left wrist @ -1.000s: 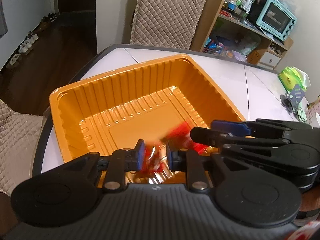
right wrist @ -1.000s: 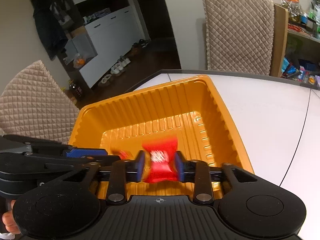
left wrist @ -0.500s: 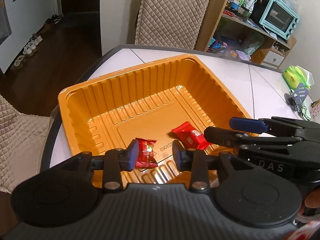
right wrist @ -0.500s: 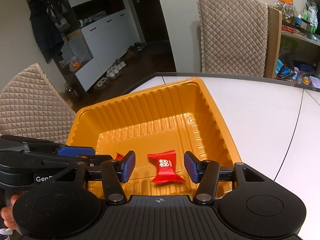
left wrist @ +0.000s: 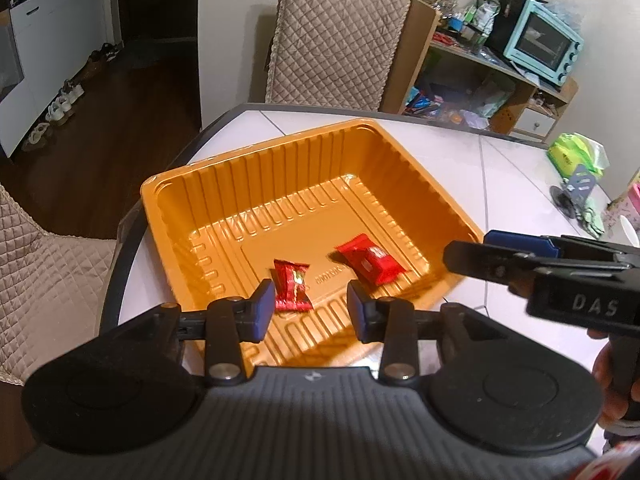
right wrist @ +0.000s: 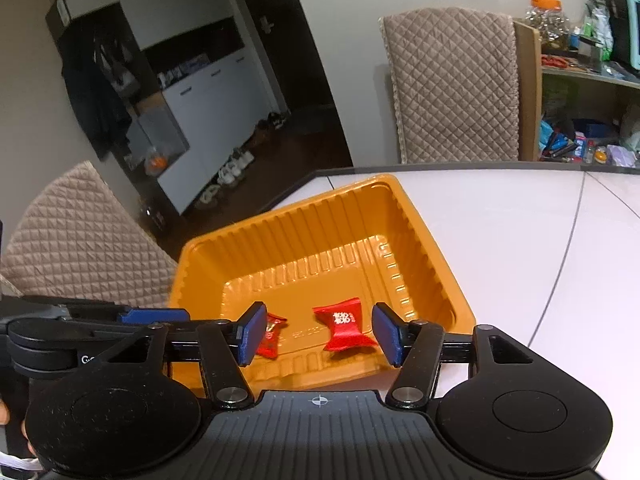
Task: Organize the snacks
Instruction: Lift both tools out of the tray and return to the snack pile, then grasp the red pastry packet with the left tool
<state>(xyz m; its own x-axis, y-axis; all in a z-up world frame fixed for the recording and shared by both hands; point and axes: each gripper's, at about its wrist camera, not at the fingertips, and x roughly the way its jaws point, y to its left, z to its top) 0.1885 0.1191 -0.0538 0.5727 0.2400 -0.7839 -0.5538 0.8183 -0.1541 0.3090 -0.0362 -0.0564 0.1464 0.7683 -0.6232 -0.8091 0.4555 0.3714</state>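
Note:
An orange ribbed tray (left wrist: 224,184) (right wrist: 280,236) sits on the white table. Two red wrapped candies lie loose on its floor. The smaller candy (left wrist: 291,285) (right wrist: 269,336) rests near the front wall; the larger candy (left wrist: 370,264) (right wrist: 344,329) lies to its right. My left gripper (left wrist: 311,310) hovers above the tray's near side, jaws opening, nothing between the pads. My right gripper (right wrist: 319,334) hangs above the tray too, jaws opening wider, holding nothing. In the left wrist view the right gripper (left wrist: 520,260) reaches in from the right.
Quilted chairs (left wrist: 340,32) (right wrist: 80,240) stand at the far side and to the left of the table. A shelf with a mint toaster oven (left wrist: 540,42) and clutter is at the back right. A green bag (left wrist: 576,156) lies on the table's far right.
Both grippers let go of their red candies, which now lie on the tray floor. Both pairs of jaws have widened and both grippers have drawn back and up from the tray.

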